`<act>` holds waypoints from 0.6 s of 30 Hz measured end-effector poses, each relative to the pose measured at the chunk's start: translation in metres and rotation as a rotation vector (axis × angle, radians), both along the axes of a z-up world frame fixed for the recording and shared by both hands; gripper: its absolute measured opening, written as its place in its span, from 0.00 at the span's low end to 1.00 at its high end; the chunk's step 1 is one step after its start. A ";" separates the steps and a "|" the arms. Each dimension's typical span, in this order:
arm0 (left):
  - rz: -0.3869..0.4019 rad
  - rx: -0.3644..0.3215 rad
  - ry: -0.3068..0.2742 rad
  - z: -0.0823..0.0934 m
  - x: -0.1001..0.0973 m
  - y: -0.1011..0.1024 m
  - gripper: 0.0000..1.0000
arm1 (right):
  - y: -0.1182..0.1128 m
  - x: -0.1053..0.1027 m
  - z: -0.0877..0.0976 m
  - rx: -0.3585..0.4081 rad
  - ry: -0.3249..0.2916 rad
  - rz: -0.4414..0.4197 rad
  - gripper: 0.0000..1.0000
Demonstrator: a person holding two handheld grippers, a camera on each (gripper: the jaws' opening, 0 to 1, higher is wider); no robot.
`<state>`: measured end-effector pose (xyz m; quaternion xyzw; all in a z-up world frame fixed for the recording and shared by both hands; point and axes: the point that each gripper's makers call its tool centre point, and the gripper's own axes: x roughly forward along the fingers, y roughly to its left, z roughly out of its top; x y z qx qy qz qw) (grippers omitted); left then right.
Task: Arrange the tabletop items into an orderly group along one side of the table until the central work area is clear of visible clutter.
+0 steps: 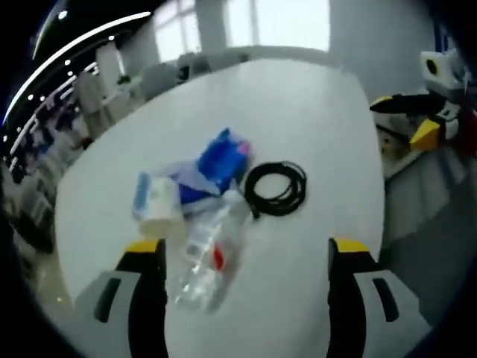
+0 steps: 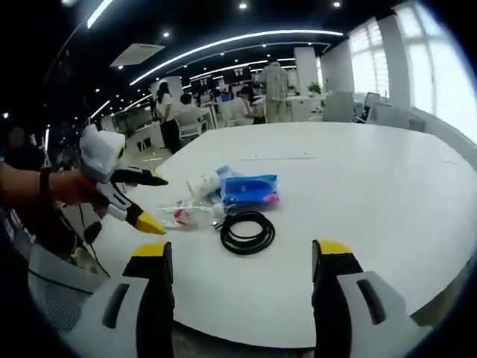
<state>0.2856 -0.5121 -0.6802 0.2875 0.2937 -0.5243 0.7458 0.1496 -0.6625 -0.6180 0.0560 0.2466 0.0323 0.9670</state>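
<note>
A small cluster lies on the round white table point(image 1: 313, 104): a blue packet point(image 1: 220, 160), a white roll point(image 1: 158, 201), a clear plastic bottle point(image 1: 212, 257) with a red label lying on its side, and a coiled black cable point(image 1: 276, 188). My left gripper point(image 1: 246, 250) hovers open just short of the bottle. In the right gripper view the same blue packet point(image 2: 250, 189), roll point(image 2: 203, 183), bottle point(image 2: 190, 215) and cable point(image 2: 246, 232) sit beyond my open right gripper point(image 2: 242, 250). The left gripper point(image 2: 160, 205), held by a hand, points at the bottle from the left.
The right gripper point(image 1: 395, 123) shows past the table's right edge. Wide bare tabletop point(image 2: 373, 171) stretches to the right of the cluster. Chairs point(image 2: 339, 107) stand at the far rim, with people point(image 2: 165, 112) and desks behind, and bright windows point(image 1: 283, 22).
</note>
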 end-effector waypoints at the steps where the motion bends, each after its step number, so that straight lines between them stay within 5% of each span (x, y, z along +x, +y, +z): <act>1: -0.024 0.019 -0.001 -0.004 0.001 -0.002 0.86 | -0.002 0.000 0.000 0.002 0.001 -0.007 0.76; 9: -0.165 0.155 0.039 -0.033 0.016 -0.009 0.84 | -0.003 0.000 -0.001 -0.004 0.005 -0.012 0.76; 13: -0.175 0.180 0.089 -0.044 0.024 -0.009 0.74 | -0.003 0.000 -0.001 -0.008 0.006 -0.010 0.75; 18: -0.189 0.219 0.131 -0.057 0.029 -0.008 0.73 | -0.006 -0.001 -0.002 -0.007 0.012 -0.022 0.75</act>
